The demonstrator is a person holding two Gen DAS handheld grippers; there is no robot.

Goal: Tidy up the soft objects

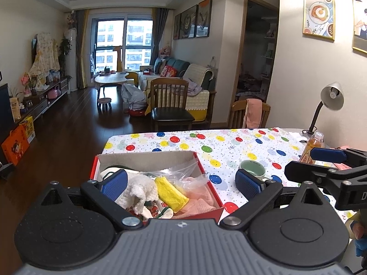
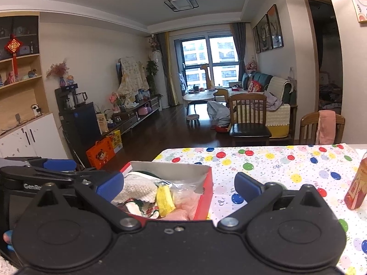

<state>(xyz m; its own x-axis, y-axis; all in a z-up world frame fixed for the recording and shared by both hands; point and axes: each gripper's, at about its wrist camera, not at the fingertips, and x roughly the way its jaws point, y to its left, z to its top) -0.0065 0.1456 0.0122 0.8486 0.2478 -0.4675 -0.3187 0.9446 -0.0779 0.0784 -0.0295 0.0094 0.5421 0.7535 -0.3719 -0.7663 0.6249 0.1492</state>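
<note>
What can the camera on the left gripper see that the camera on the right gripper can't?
Only the left wrist view shows the desk lamp, the green cup on the tablecloth and the food picture on the wall. Only the right wrist view shows the wooden shelves and the white cabinet below them. Both show the red box holding the yellow cloth and white fluffy cloth, the balloon tablecloth and the bottle. The left gripper and right gripper are both open and empty.

Box on desk near left edge; towel, cloth, bag inside box. Mug right of box; bottle, lamp farther right.
</note>
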